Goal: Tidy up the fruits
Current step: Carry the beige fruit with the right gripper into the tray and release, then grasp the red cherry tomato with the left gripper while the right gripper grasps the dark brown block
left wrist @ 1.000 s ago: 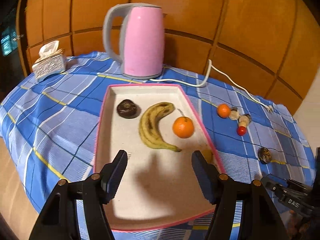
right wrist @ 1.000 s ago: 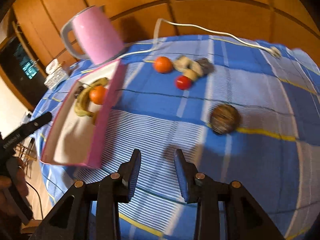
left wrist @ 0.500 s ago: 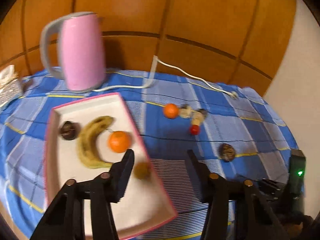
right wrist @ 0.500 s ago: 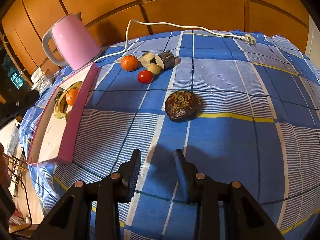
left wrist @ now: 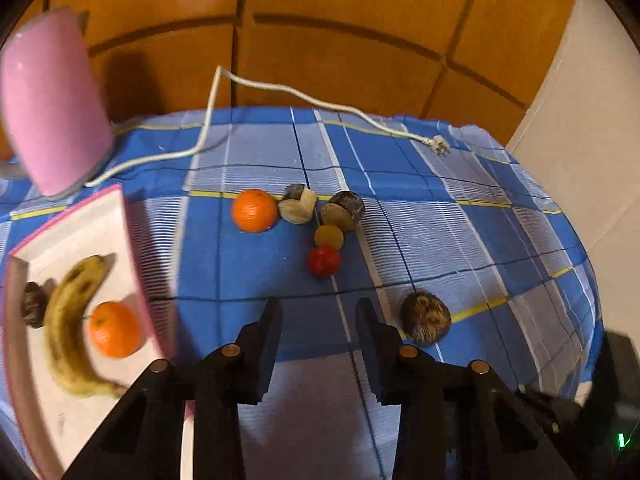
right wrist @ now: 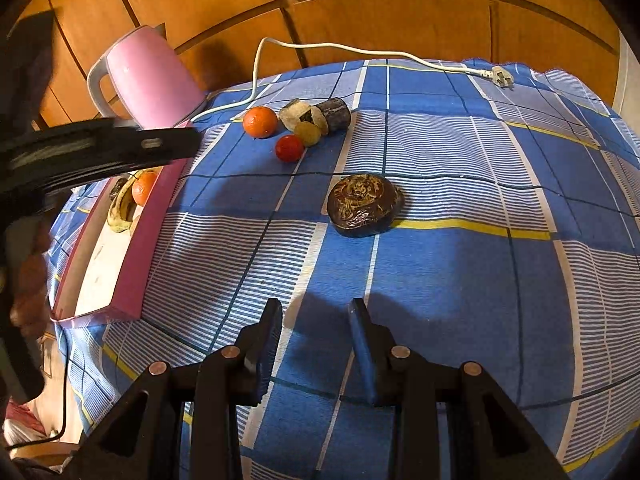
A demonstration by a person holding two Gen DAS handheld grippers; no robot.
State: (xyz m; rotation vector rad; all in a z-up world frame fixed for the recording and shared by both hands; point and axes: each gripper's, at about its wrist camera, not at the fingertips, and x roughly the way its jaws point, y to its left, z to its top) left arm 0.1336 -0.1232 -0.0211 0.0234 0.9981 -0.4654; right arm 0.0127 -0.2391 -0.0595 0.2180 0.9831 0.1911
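We see the pink-rimmed tray (left wrist: 132,240) at 9 o'clock in the left wrist view, holding a spotted banana (left wrist: 66,320), an orange (left wrist: 114,330) and a dark wrinkled fruit (left wrist: 34,310). Loose on the blue plaid cloth (left wrist: 460,240) at 12: second orange (left wrist: 254,211), small red fruit (left wrist: 323,261), yellowish ball (left wrist: 329,236), two cut pieces, and a rough brown fruit (left wrist: 425,319) at 2. Glossy pink kettle (left wrist: 52,120) at 10, white cord trailing. Our left gripper (left wrist: 318,320) has swung off the tray over bare cloth, jaws just narrowing, nothing between. Right gripper (right wrist: 314,320) is narrowly parted, empty.
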